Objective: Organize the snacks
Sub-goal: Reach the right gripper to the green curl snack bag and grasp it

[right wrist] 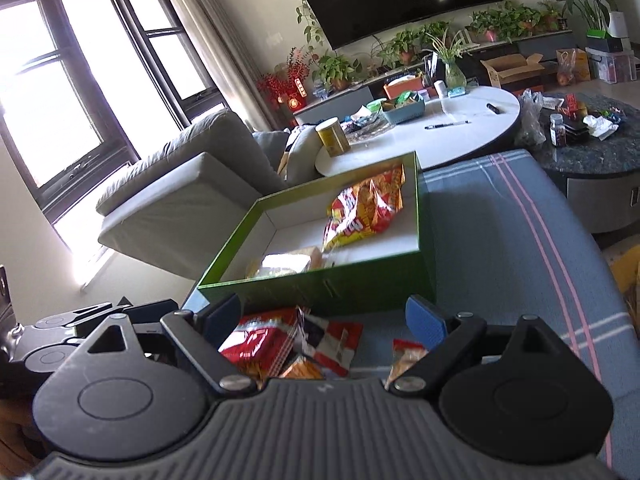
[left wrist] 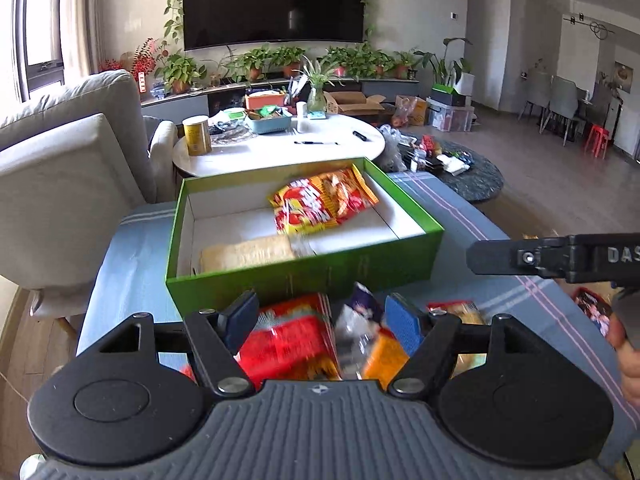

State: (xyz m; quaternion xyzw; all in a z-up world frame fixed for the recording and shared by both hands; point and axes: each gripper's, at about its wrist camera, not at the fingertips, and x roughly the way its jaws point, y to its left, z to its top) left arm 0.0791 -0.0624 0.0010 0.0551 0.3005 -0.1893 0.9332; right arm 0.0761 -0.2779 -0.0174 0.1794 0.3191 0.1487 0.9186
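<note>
A green box with a white inside stands on the blue striped cloth. It holds a red-and-yellow snack bag and a beige packet. My left gripper hovers open just before the box's near wall, over a blurred red packet and an orange packet; nothing is between its pads. My right gripper is open too, above a red packet, a red-and-white packet and a small packet. The right wrist view shows the box and the bag inside it.
A grey armchair stands left of the table. Behind the box is a white oval table with a yellow can and a blue basket. A dark round table with clutter stands at the right. Bare striped cloth lies right of the box.
</note>
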